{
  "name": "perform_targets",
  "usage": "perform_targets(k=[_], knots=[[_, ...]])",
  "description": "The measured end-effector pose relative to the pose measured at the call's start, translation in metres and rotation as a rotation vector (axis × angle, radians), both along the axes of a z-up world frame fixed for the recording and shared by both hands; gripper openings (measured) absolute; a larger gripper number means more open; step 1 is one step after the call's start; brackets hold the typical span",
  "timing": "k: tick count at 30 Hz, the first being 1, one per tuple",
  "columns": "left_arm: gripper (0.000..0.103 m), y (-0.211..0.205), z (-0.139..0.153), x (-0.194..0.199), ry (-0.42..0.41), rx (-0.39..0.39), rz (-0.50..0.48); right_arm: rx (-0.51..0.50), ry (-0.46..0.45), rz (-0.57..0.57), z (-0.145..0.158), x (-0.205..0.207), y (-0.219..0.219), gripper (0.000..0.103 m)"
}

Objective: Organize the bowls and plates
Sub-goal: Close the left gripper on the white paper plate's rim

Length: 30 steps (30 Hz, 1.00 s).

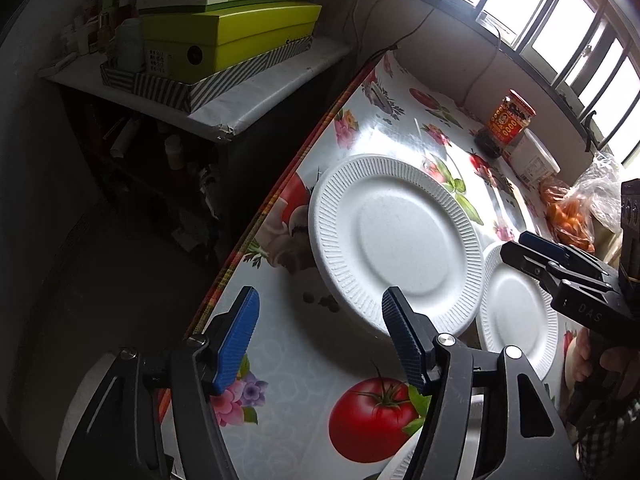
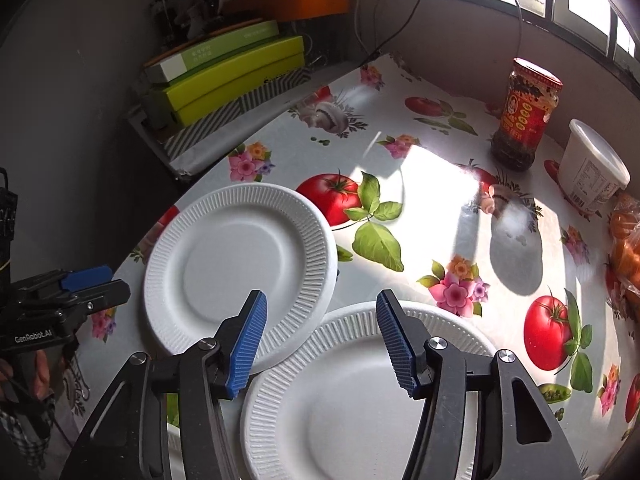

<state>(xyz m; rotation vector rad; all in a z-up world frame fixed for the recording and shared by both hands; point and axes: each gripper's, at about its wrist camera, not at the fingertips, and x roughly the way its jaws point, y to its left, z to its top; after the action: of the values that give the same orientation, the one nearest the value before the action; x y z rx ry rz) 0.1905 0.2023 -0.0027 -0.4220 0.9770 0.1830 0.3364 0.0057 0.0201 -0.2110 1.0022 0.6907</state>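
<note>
Two white foam plates lie on the flowered tablecloth. The far plate (image 2: 240, 264) (image 1: 396, 240) rests with its rim over the edge of the near plate (image 2: 352, 392) (image 1: 516, 308). My right gripper (image 2: 320, 300) hovers open above the spot where the two rims overlap, its blue pads touching neither; the left wrist view shows it (image 1: 532, 248) over the near plate. My left gripper (image 1: 320, 300) stands open just short of the far plate's near rim, with only cloth between its fingers; the right wrist view has it (image 2: 116, 282) at the left. A white rim (image 1: 404, 464) peeks out low, mostly hidden.
A red-labelled sauce jar (image 2: 524, 116), a white tub (image 2: 592, 168) and a bag of oranges (image 2: 628, 248) stand along the far right by the window. Stacked green boxes (image 2: 224, 76) sit on a side shelf past the table's left edge (image 1: 256, 224).
</note>
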Motion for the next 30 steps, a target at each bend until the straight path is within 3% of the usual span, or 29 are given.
perform_targets(k=[7, 10, 14, 17, 30], knots=[[0.063, 0.002, -0.010, 0.009, 0.022, -0.028, 0.007, 0.046, 0.065, -0.012, -0.015, 0.018, 0.002, 0.051], [0.055, 0.002, -0.013, 0.012, 0.026, -0.040, 0.004, 0.040, 0.067, -0.013, -0.020, 0.021, 0.004, 0.046], [0.054, 0.002, -0.016, 0.015, 0.033, -0.040, -0.001, 0.044, 0.075, -0.007, -0.024, 0.021, 0.006, 0.041], [0.047, 0.001, -0.019, 0.018, 0.042, -0.058, -0.009, 0.043, 0.086, 0.001, -0.028, 0.021, 0.008, 0.033], [0.032, -0.003, -0.020, 0.022, 0.041, -0.071, -0.023, 0.054, 0.100, 0.006, -0.032, 0.022, 0.011, 0.019]])
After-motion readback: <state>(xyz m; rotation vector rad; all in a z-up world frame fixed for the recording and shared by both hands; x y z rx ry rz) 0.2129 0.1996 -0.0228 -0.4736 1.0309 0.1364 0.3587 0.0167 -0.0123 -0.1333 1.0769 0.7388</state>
